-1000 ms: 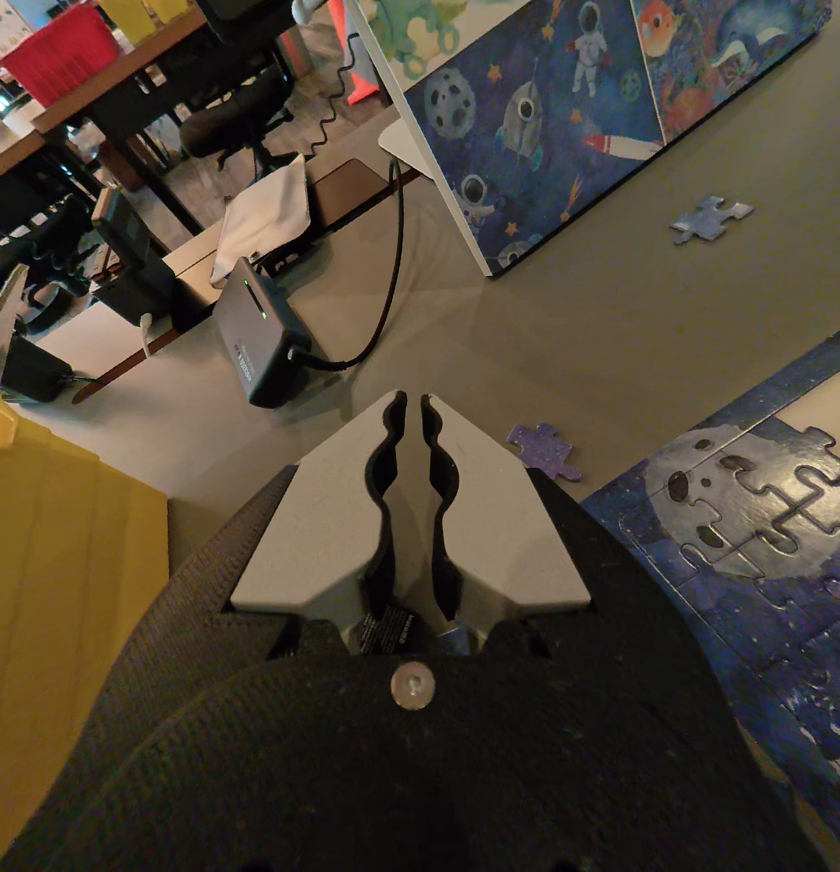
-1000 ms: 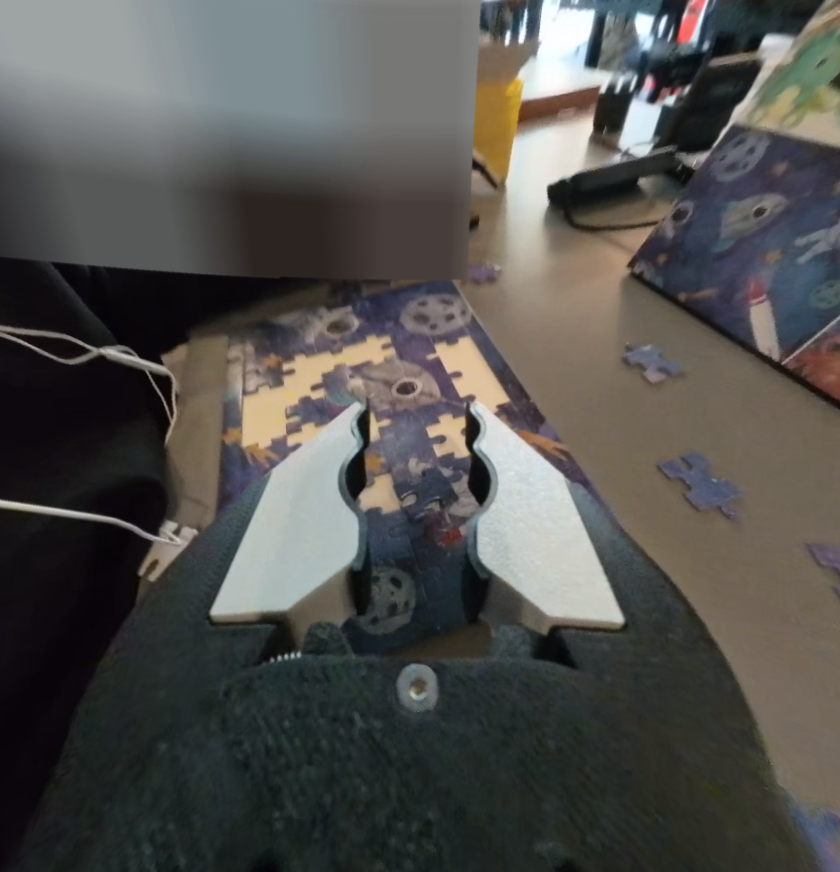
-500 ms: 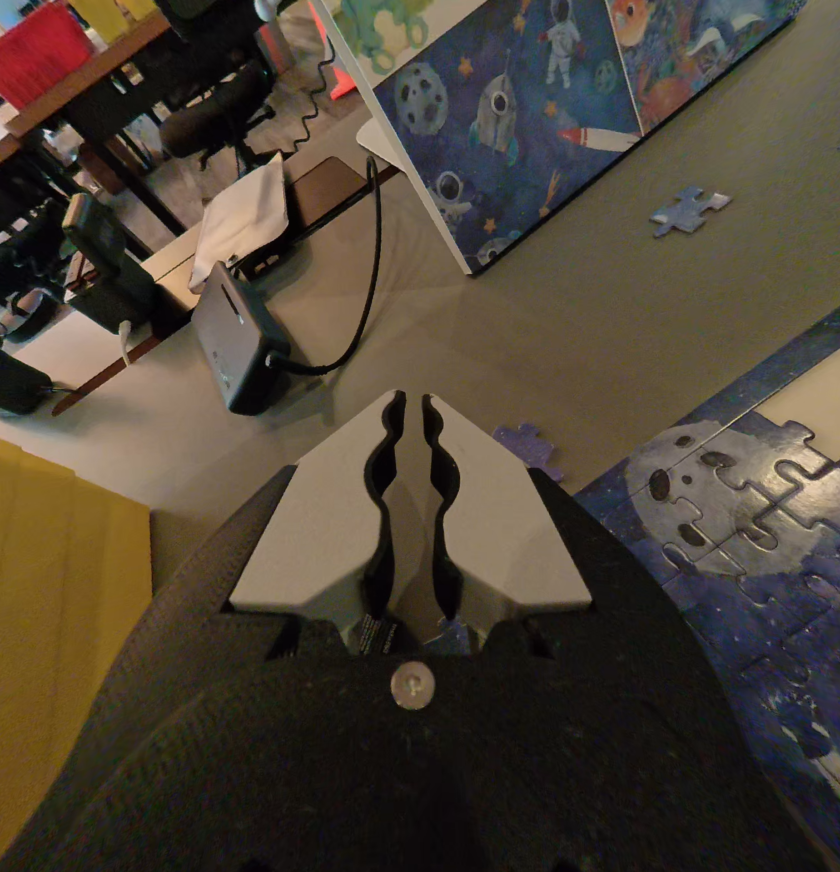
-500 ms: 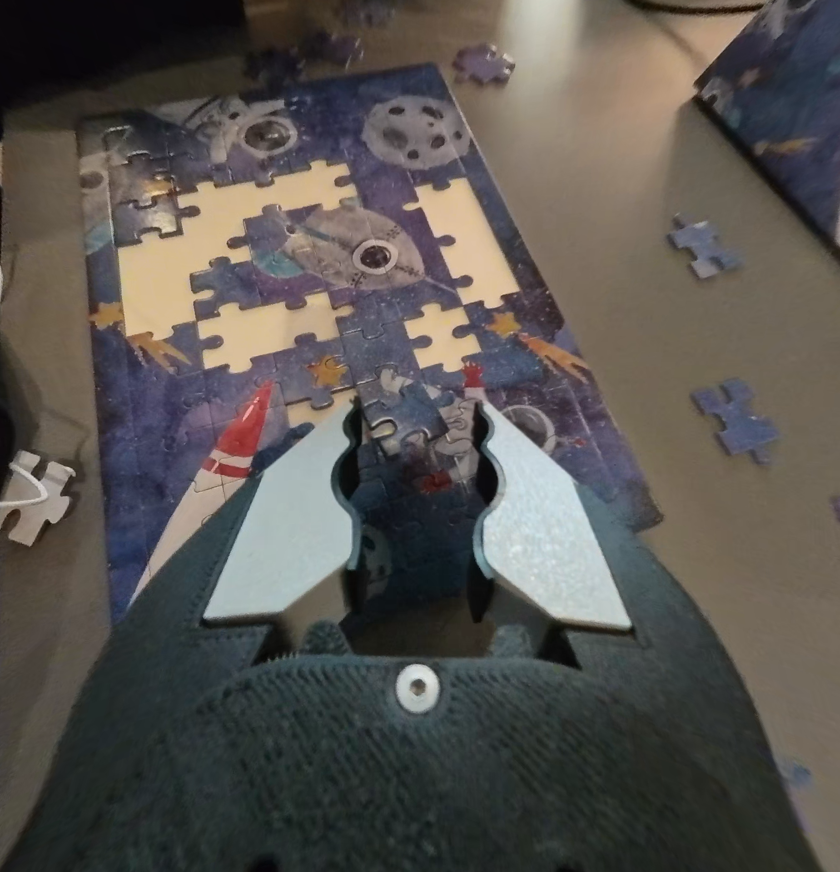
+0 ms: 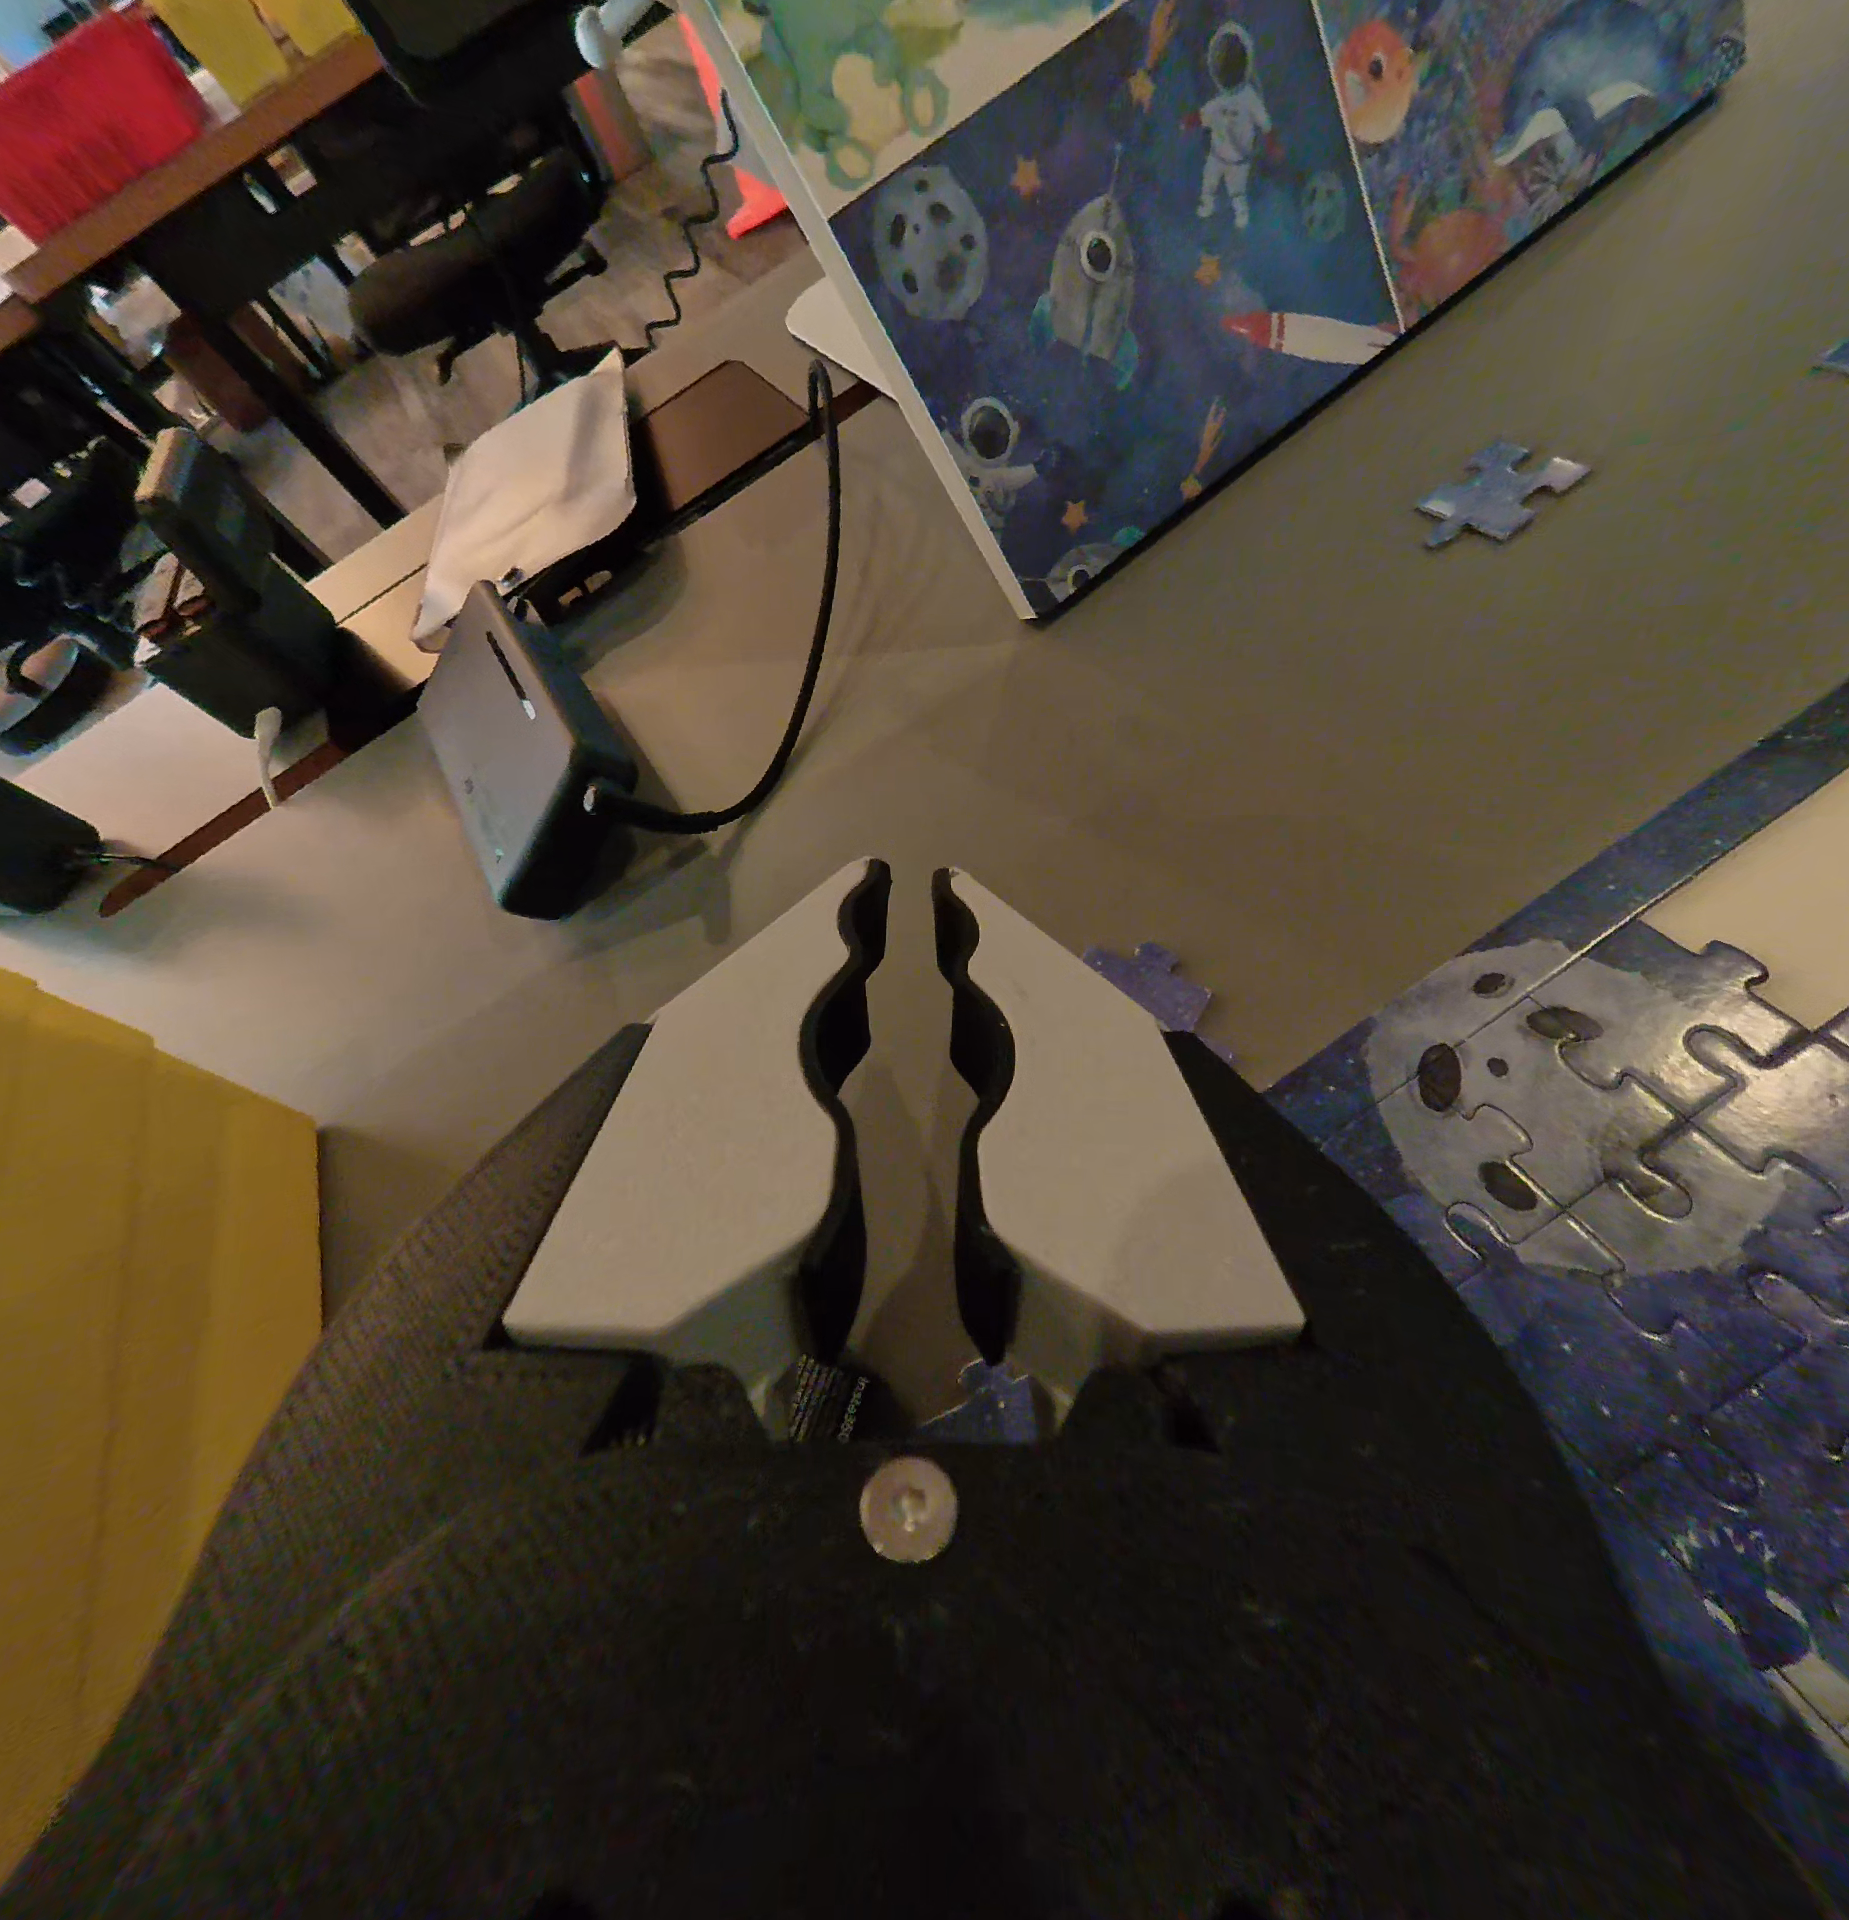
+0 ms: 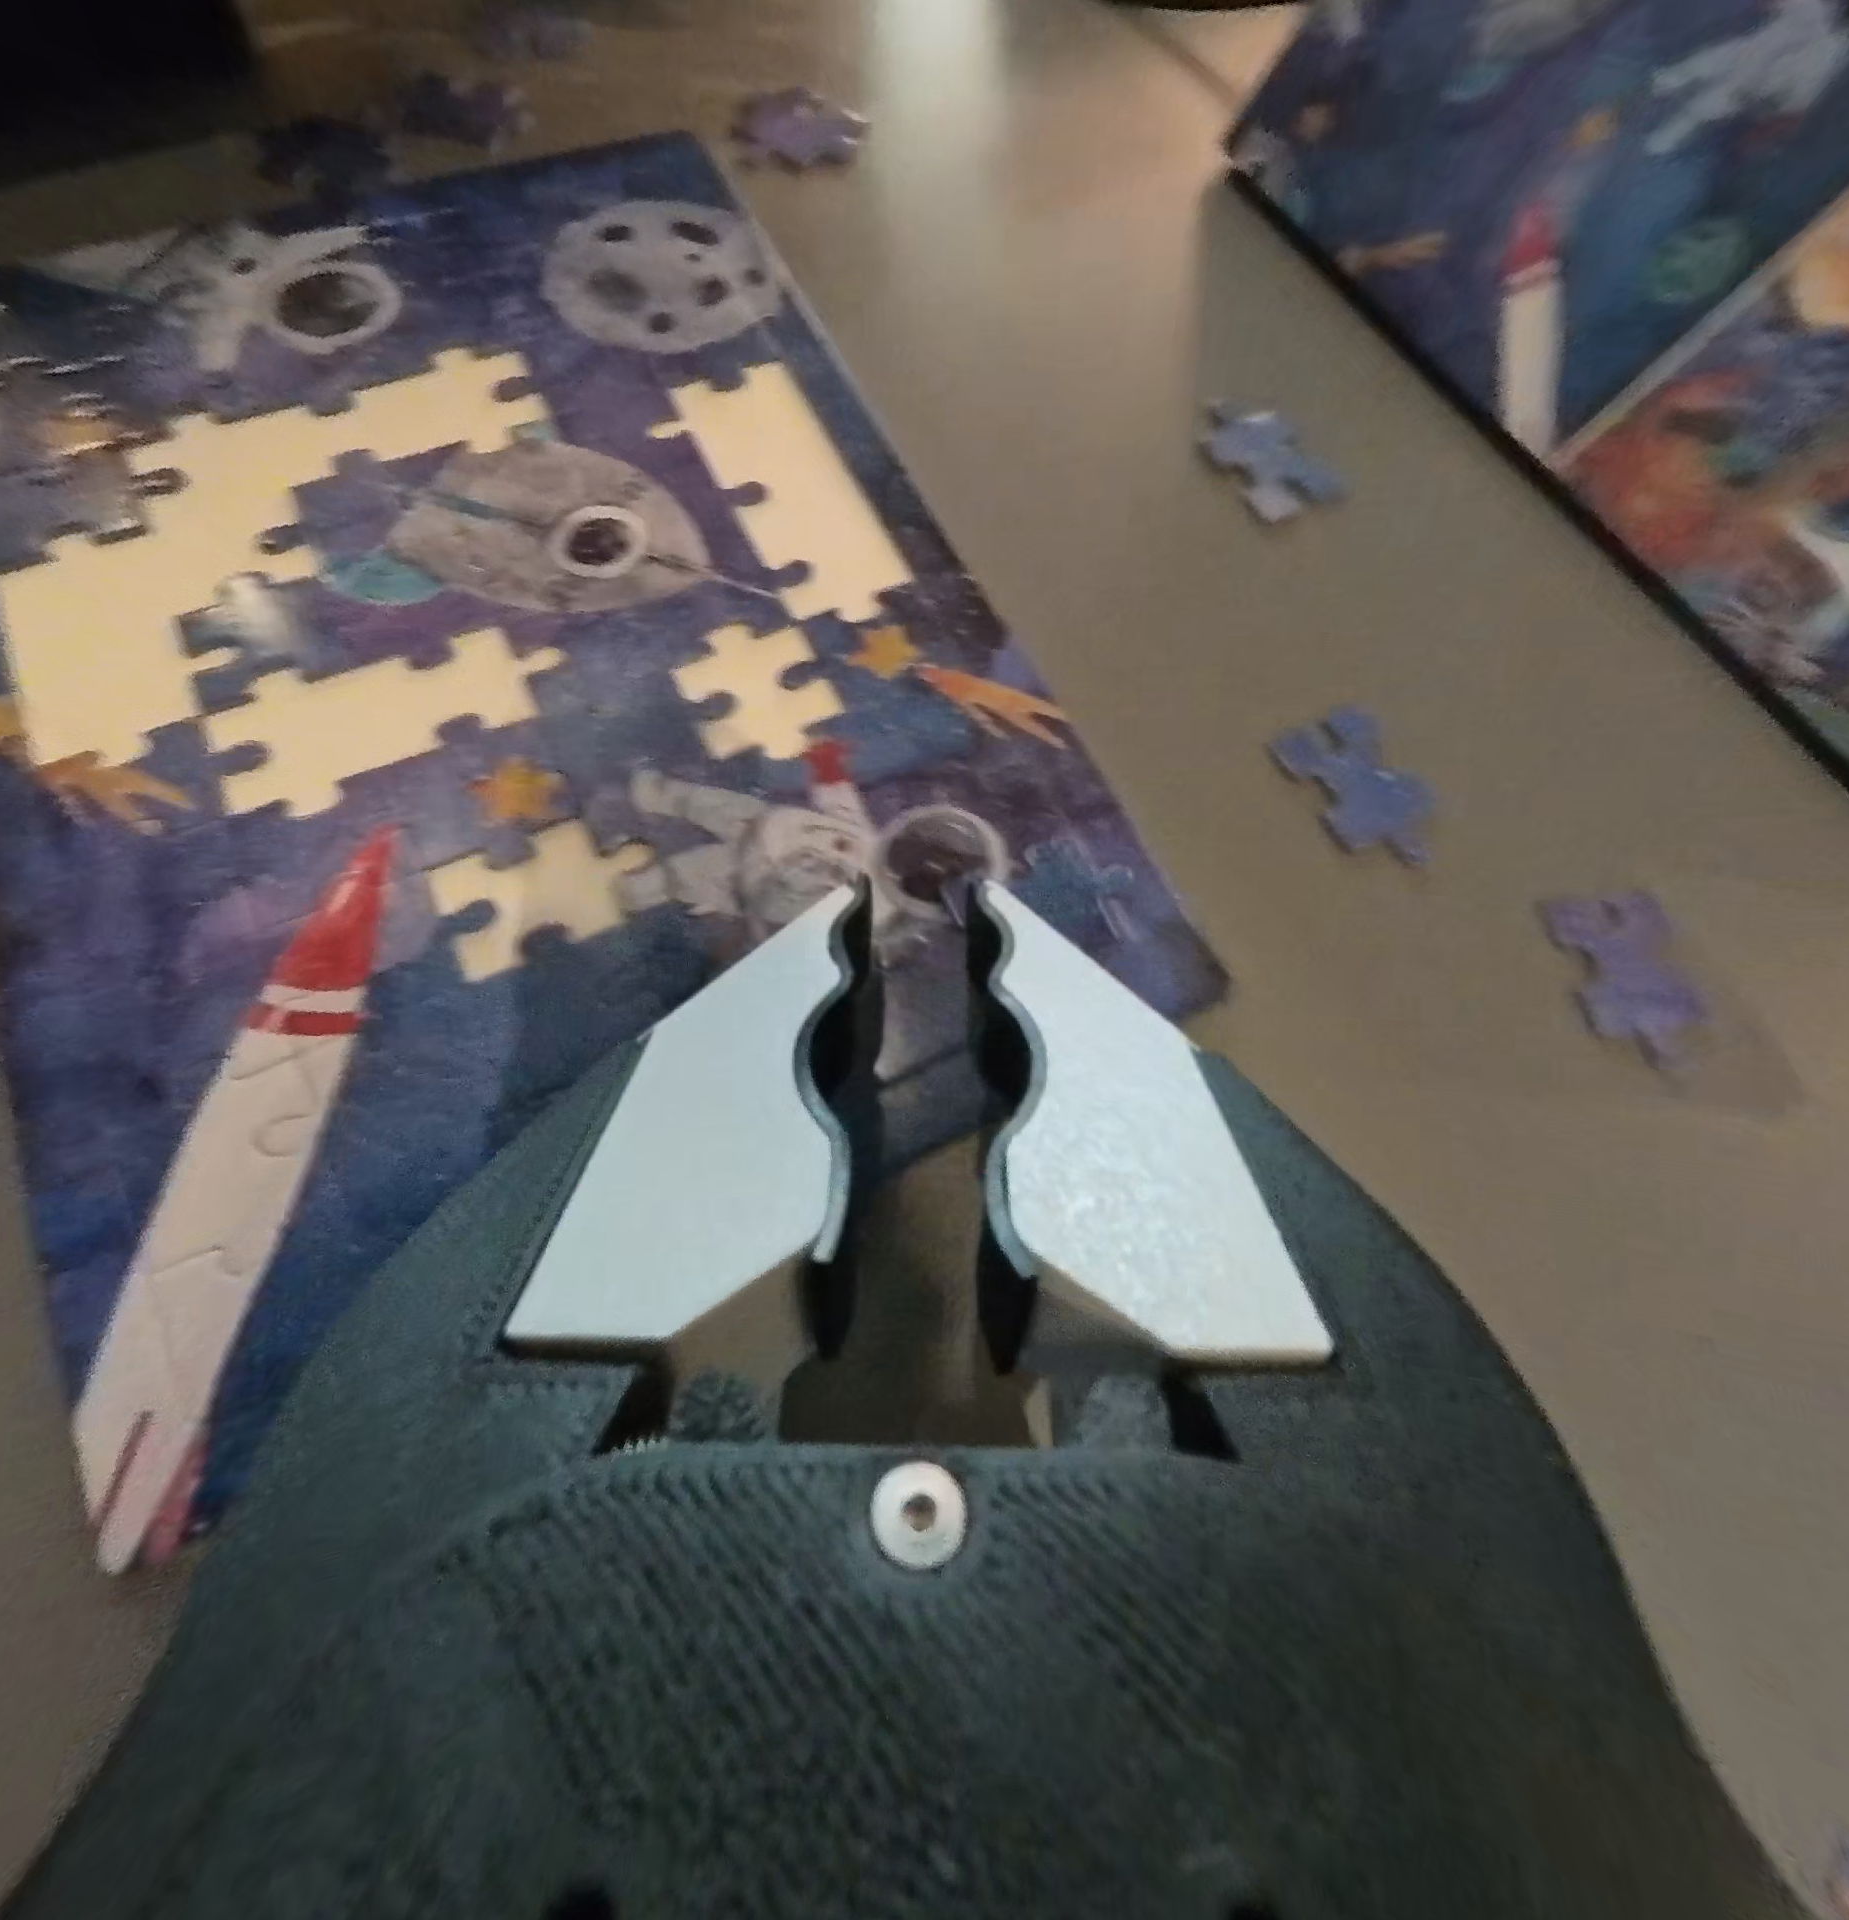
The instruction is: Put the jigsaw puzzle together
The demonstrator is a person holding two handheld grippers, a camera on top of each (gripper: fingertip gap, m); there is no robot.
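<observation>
Your right tongs (image 6: pixel 918 902) hung empty, slightly parted, over the puzzle's (image 6: pixel 463 665) near corner, while your left tongs (image 5: pixel 909 878), nearly closed, gripped nothing.

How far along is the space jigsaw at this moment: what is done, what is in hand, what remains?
Done: the jigsaw puzzle's border, rocket and central spaceship are assembled. In hand: nothing; the right hand-held gripper hangs over the puzzle's near right part with a narrow empty gap, and the left hand-held gripper is empty too. Left: several cream gaps, with loose pieces lying on the table.
</observation>
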